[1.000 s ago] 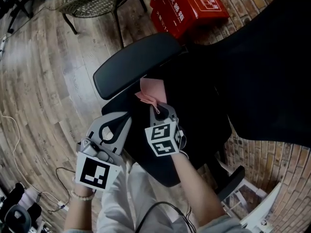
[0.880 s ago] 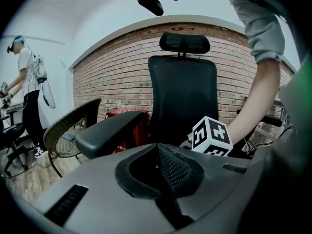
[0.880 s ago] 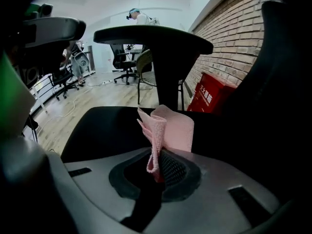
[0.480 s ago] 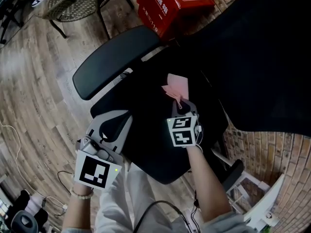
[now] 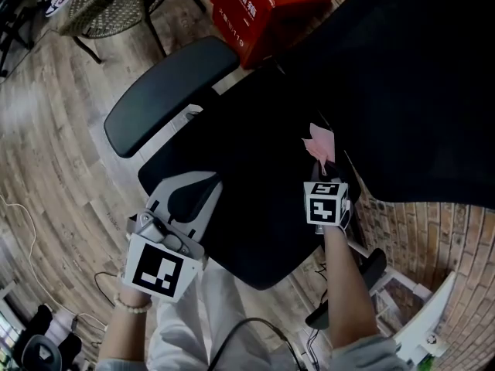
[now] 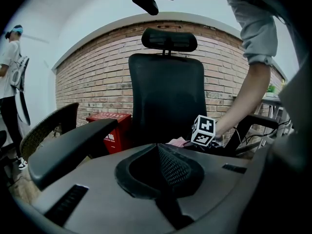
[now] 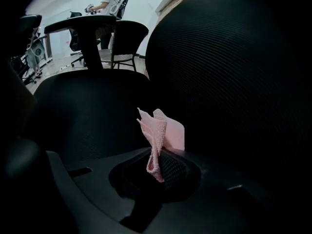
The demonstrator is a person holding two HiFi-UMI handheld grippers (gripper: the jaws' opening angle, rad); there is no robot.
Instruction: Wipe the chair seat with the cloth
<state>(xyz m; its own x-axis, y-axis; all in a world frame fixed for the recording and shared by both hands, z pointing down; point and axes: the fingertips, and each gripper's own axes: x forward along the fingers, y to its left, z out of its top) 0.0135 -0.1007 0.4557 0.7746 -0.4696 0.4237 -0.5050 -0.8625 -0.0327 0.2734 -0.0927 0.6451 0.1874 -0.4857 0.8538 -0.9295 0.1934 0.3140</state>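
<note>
Across the chair seat [image 5: 247, 168] goes the right gripper [image 5: 323, 164], swept from the middle a moment ago right over to the seat's right side, close up against the backrest [image 5: 410, 91]! Its jaws are pinched tight on the pink cloth [image 5: 319, 141], and the right gripper view shows the fabric bunched and standing up out of the closed tips, dark mesh of the backrest filling the frame behind it. The cloth sits low over the black seat; whether it is actually pressing on the surface, I can't tell. Over on the other side, the left gripper [image 5: 195, 181] has barely budged: it hangs at the seat's front left edge, jaws brought together with nothing between them. Beyond the seat, the left armrest [image 5: 166, 91] juts out, and a red box [image 5: 263, 2] rests on the wooden floor [image 5: 54, 137].
</note>
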